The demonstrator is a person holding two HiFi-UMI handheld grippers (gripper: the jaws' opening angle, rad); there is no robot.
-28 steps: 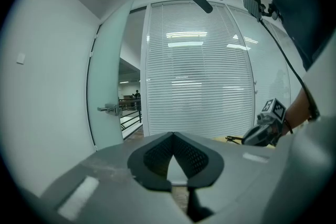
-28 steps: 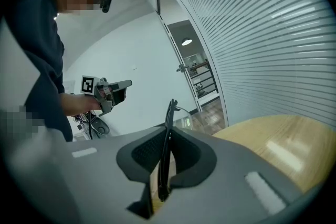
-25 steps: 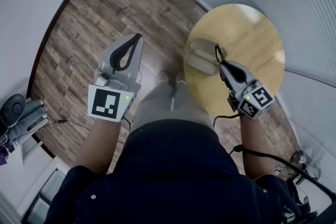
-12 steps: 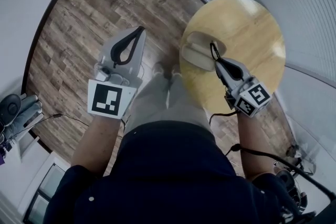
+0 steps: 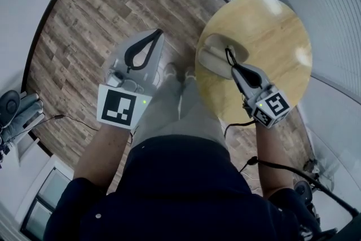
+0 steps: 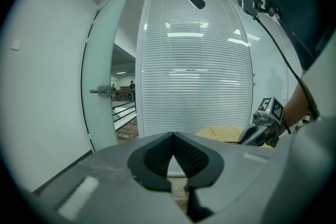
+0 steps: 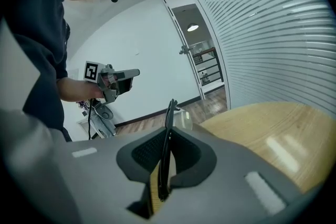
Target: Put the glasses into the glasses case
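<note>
over the case [image 5: 210,57], the right claw [image 5: 232,66] still grips the glasses [image 7: 169,126].

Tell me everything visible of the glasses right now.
The glasses have a thin dark frame and a clear lens. They stand edge-on, nearly upright, clamped in the right tongs. In the head view they hang over the pale glasses case on the round table; contact with the case can't be judged.
</note>
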